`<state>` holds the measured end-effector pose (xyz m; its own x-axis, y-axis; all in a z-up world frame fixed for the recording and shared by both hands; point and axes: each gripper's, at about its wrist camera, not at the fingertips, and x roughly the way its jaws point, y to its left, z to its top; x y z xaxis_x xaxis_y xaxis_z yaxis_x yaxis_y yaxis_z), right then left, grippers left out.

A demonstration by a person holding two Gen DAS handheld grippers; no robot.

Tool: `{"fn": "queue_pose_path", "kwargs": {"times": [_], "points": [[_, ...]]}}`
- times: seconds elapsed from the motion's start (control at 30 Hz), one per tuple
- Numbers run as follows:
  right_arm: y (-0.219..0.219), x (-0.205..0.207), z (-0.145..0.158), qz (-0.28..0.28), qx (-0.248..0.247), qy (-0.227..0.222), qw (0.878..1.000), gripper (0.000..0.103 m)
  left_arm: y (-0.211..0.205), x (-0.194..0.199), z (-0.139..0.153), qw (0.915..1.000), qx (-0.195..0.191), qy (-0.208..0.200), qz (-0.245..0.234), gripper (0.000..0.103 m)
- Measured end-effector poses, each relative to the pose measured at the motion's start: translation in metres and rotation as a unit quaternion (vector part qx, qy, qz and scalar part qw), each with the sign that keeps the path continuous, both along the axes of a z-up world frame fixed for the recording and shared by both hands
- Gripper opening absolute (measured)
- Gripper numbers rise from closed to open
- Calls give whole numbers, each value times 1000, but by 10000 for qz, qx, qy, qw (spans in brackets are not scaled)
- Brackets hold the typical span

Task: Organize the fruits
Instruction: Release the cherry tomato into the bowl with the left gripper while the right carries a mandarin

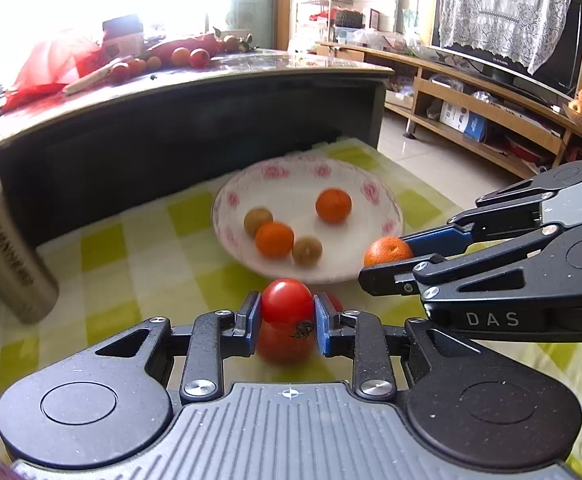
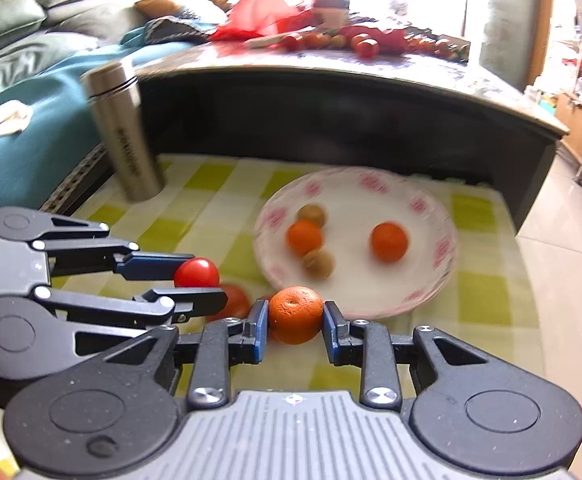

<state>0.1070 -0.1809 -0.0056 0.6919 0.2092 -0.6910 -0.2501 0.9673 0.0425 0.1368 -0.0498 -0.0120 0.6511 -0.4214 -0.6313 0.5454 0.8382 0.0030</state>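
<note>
Closest to me, my left gripper (image 1: 287, 312) is clamped on a small red tomato (image 1: 286, 302), its blue pads pressed to either side, held above the green-checked cloth (image 1: 123, 248). Under it I see a second red tomato (image 1: 283, 344), blurred, lying on the cloth. My right gripper (image 2: 295, 316) pinches a small orange (image 2: 295, 314) the same way (stem dimple facing up), just at the near rim of the plate (image 2: 435, 288). The white plate, pink flowers around its rim, holds two more oranges (image 2: 389, 241) and two brownish round fruits (image 2: 319, 264) that I cannot name through the blur. To the left stands a steel flask (image 2: 127, 136). Beyond runs a dark table (image 2: 331, 112) with more red and orange fruit on top.
</note>
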Motion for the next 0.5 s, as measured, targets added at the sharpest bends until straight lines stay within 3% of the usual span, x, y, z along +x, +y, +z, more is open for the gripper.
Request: {"fn": "queue_pose_path", "kwargs": {"times": [0.23, 0.5], "points": [[-23, 36, -8, -426, 110, -4, 9990, 34, -26, 36, -8, 9999, 104, -90, 32, 35], [-30, 56, -25, -549, -7, 90, 9985, 34, -35, 52, -24, 9996, 262, -54, 34, 35]]}}
